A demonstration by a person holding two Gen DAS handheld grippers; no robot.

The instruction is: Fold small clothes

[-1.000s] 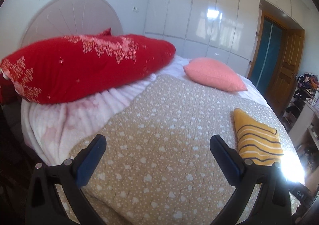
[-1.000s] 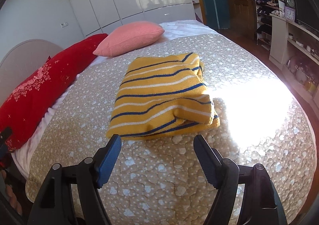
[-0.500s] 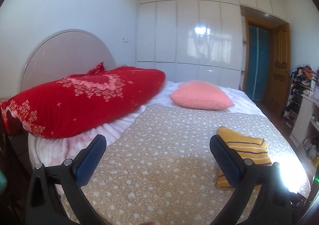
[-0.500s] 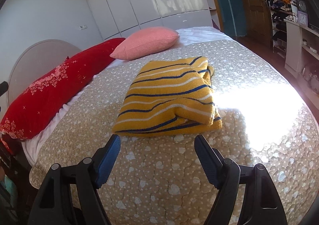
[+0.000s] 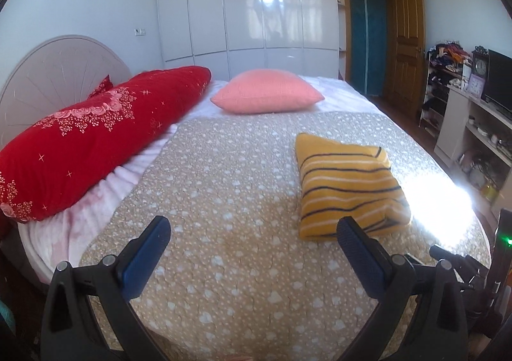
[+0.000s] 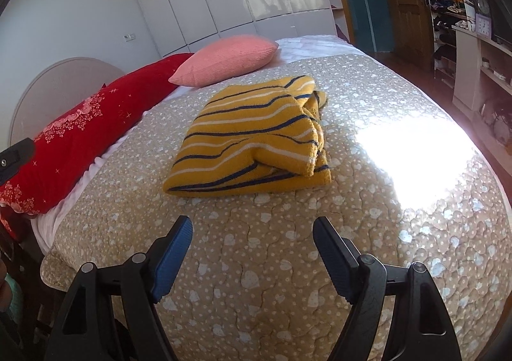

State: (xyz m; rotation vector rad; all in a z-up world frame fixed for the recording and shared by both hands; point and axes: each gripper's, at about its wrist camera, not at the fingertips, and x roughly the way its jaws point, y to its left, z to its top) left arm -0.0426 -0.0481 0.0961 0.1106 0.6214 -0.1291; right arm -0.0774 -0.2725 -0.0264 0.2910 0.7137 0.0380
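We hold the left gripper (image 5: 252, 233) and right gripper (image 6: 252, 231) spread wide, gripping nothing. The folded yellow striped sweater (image 6: 252, 137) lies mid-frame on the beige bedspread (image 6: 256, 265), bare quilt all around; its open, layered edges face right.
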